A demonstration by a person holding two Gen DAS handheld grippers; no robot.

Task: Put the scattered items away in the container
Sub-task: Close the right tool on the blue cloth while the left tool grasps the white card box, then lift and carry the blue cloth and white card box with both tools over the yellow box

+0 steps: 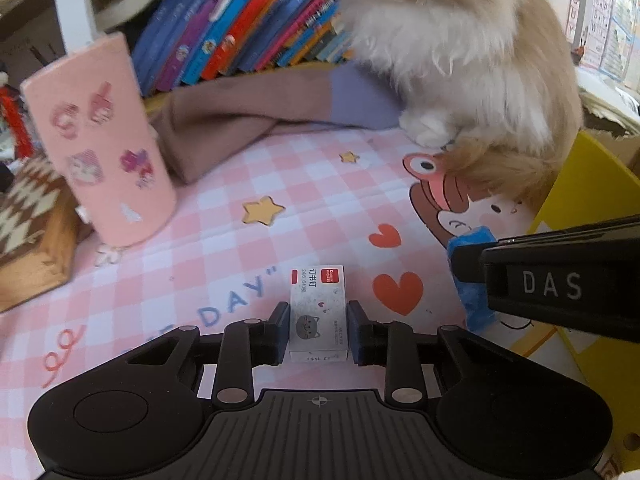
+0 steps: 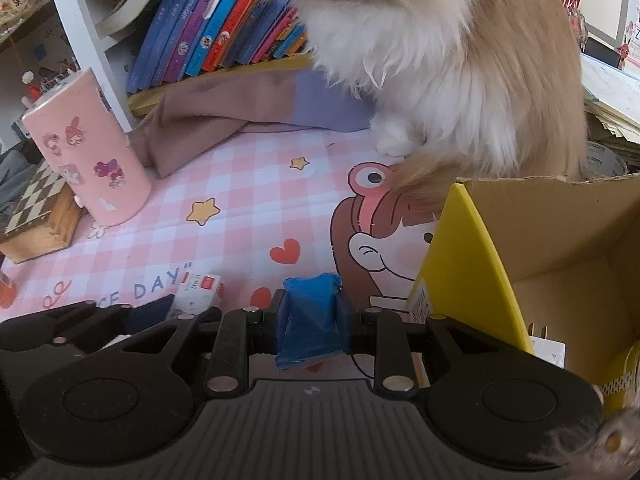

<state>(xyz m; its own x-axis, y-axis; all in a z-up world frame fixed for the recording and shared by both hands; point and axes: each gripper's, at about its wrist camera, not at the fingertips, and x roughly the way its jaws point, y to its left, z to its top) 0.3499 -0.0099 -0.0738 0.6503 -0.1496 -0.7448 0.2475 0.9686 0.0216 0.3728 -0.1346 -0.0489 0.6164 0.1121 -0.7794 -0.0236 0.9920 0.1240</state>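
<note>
A small white staple box with a grey cat picture lies on the pink checked mat. My left gripper is shut on it, one pad against each long side. The same box shows at the left of the right wrist view. My right gripper is shut on a crumpled blue plastic bundle, held just above the mat. That bundle also shows in the left wrist view. The container is a cardboard box with yellow outer walls, open at the top, standing right of both grippers.
A fluffy cream and white cat sits at the back of the mat, its tail beside the container's far corner. A pink stickered cylinder and a wooden chessboard box stand left. Brown cloth and a row of books lie behind.
</note>
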